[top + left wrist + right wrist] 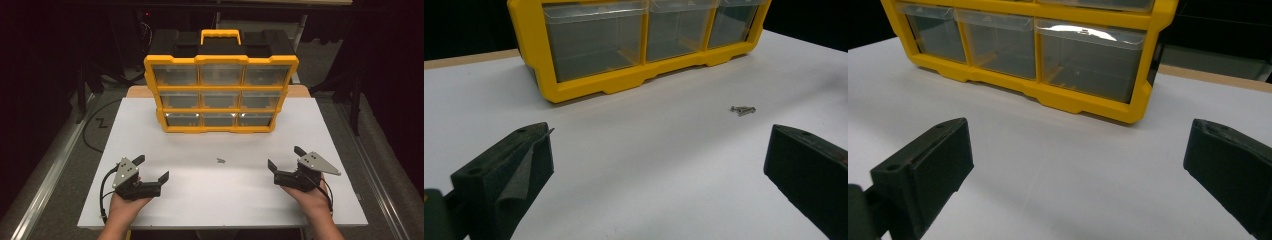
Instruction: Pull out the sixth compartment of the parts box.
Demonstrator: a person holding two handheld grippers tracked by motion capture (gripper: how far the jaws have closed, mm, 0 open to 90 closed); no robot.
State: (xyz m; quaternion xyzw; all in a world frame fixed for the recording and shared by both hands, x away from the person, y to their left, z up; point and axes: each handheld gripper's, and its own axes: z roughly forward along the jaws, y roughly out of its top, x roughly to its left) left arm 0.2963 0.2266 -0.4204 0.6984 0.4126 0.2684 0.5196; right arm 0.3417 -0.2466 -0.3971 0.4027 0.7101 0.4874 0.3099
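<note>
A yellow and black organizer (220,87) with clear drawers stands upright at the back of the white table (200,195), also seen close up as the organizer (634,45) and the organizer (1038,55). A few small screws (220,160) lie on the table in front of it, between the hands; in the left gripper view the screws (743,109) lie ahead and to the right. My left gripper (151,167) rests open near the front left. My right gripper (285,157) rests open near the front right. Both hold nothing, with the jaws spread wide in the left gripper (659,170) and right gripper (1078,170) views.
The drawers look closed and mostly empty. A wooden board edge (300,91) shows behind the table top. Dark floor and metal rails (45,185) surround the table, with cables (97,122) on the floor at the left.
</note>
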